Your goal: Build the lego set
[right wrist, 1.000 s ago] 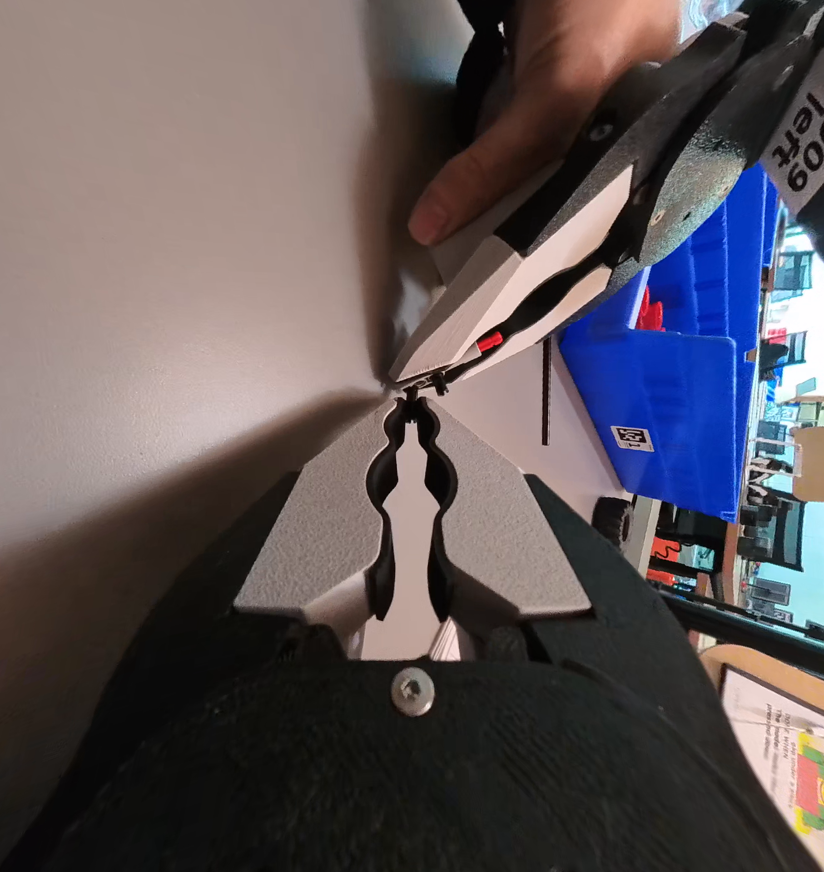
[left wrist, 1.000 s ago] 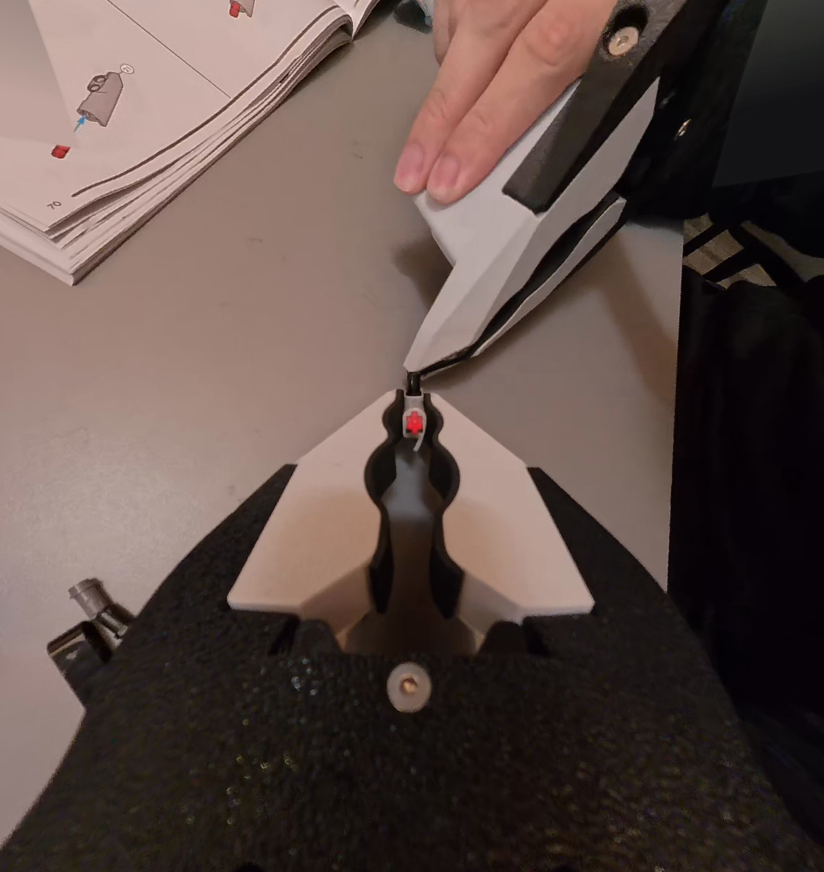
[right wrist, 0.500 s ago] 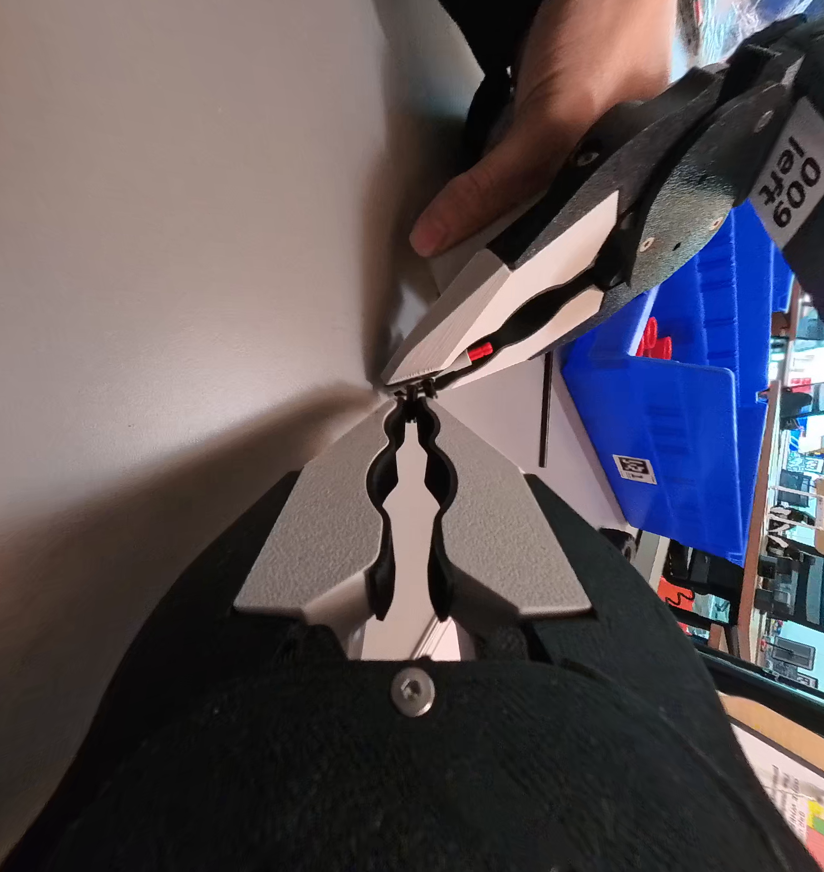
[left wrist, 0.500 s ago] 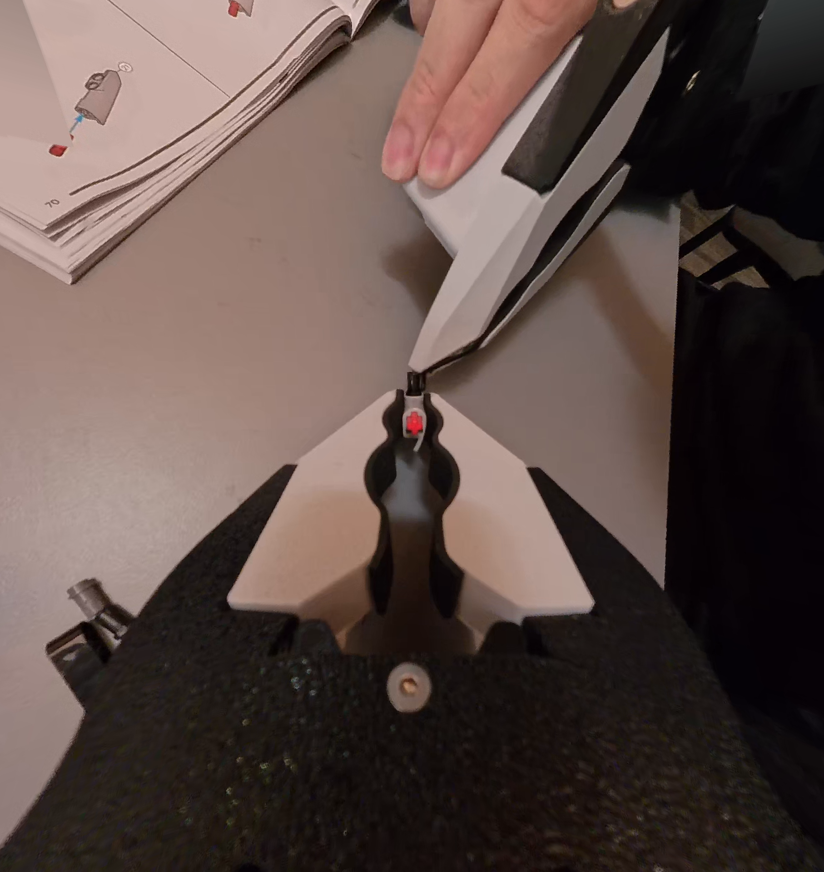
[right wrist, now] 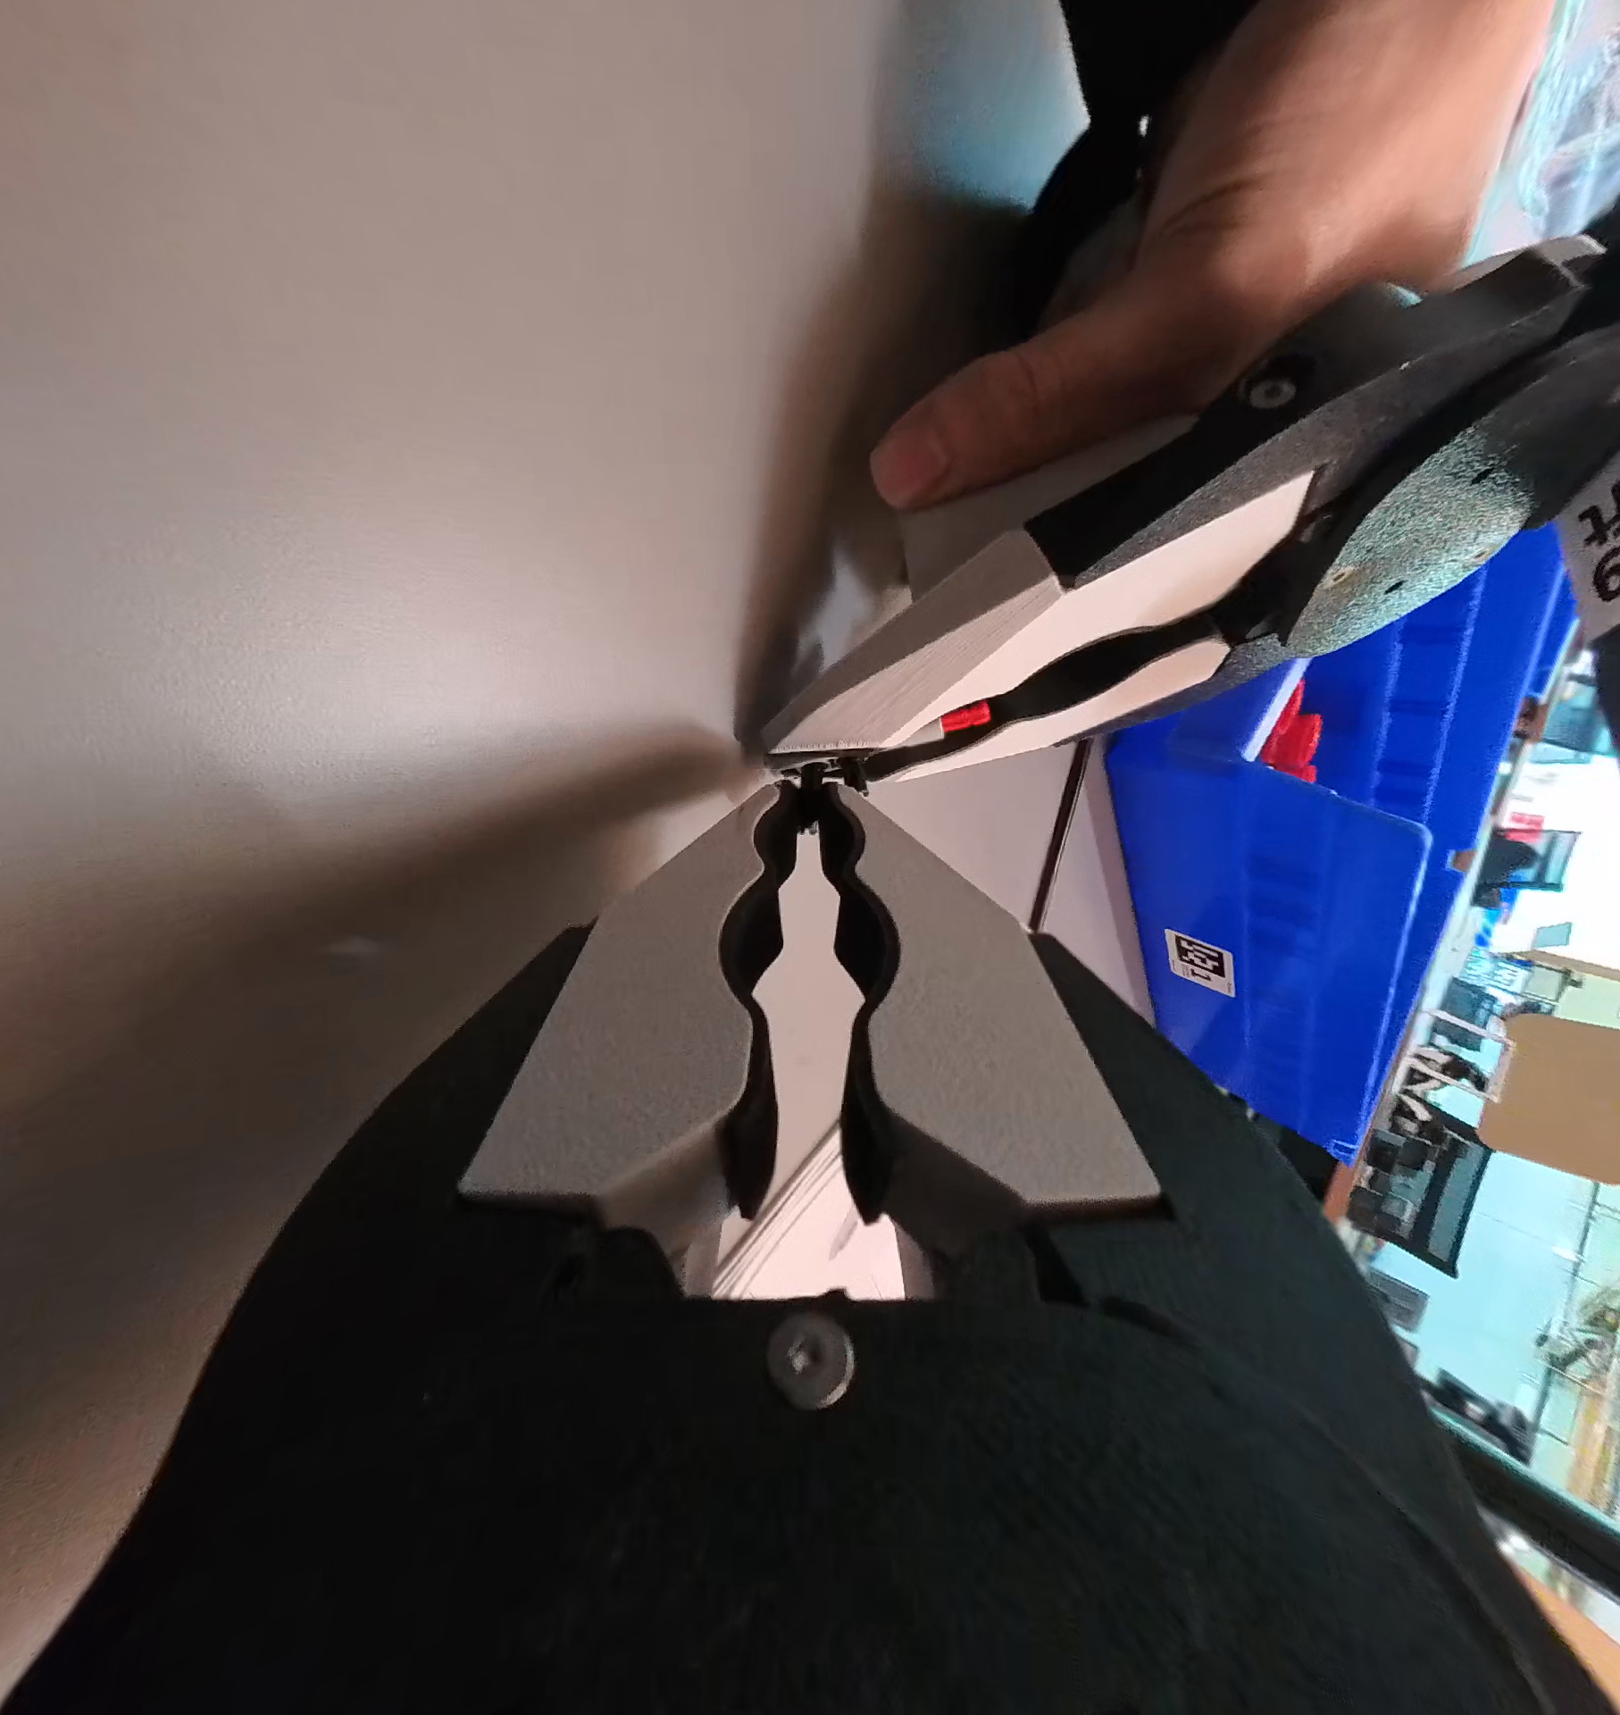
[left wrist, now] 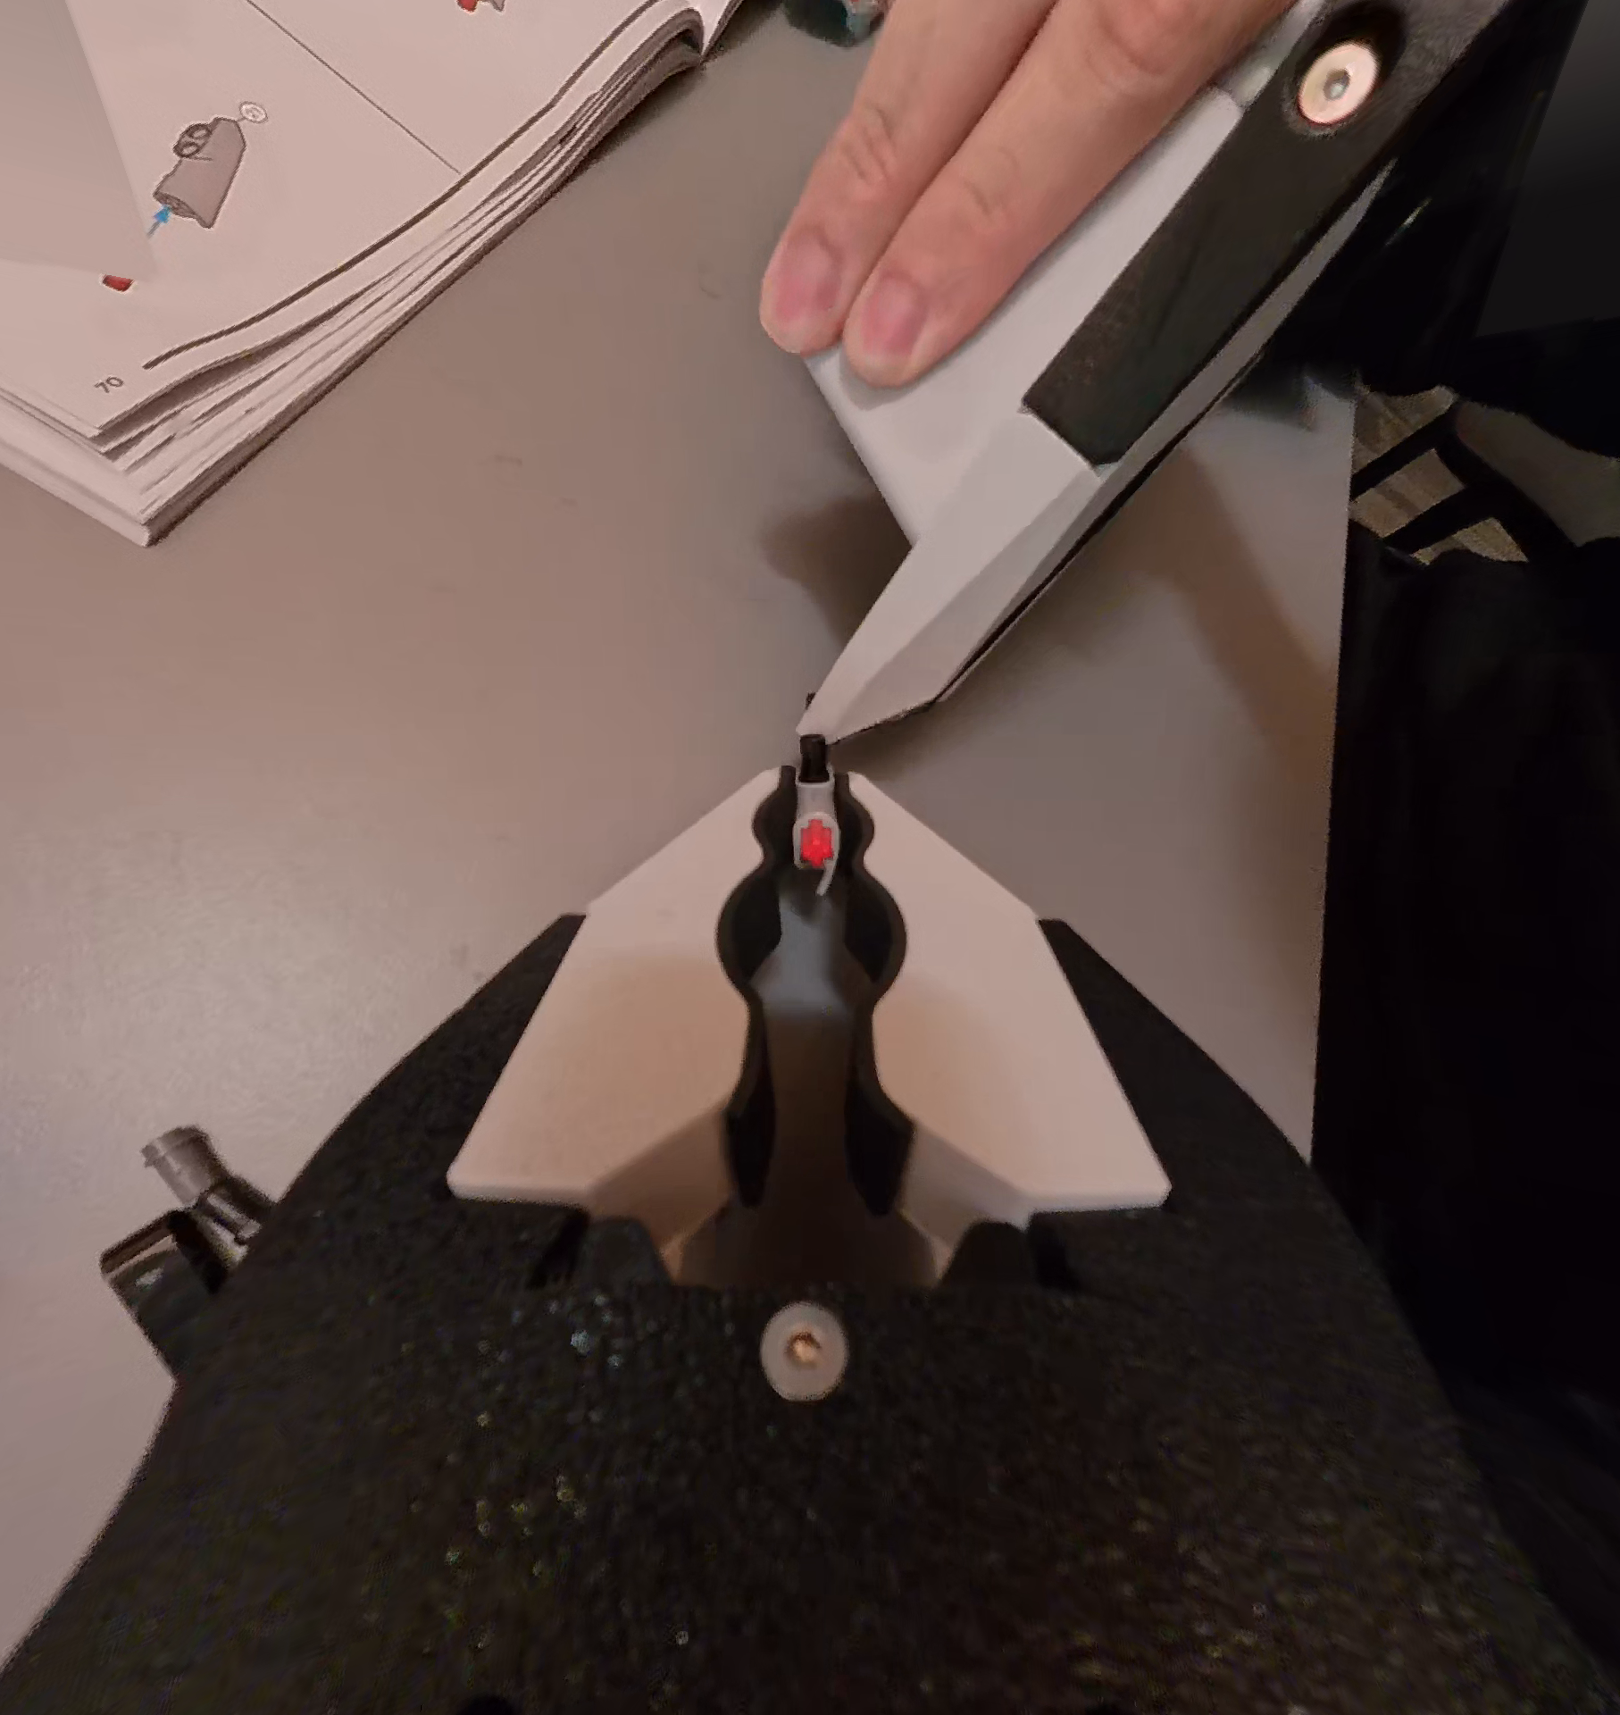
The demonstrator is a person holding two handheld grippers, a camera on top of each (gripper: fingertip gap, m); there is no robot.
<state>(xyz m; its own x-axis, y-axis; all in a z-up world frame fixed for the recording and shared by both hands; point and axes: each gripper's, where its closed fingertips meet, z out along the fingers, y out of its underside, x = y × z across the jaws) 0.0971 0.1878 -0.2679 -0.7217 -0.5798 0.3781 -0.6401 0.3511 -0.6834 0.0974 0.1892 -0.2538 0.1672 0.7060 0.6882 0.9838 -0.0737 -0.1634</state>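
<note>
A small grey-and-red piece (left wrist: 816,837) is clamped in the left hand-held gripper (left wrist: 816,789), while a black pin (right wrist: 814,805) is pinched by the right hand-held gripper (right wrist: 816,803).

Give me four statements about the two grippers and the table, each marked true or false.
1. The left gripper pinches a small grey piece with a red centre. True.
2. The right gripper is wide open. False: its fingers are closed to a tip.
3. An open instruction booklet lies on the table. True.
4. The bin beyond the grippers is green. False: it is blue.
</note>
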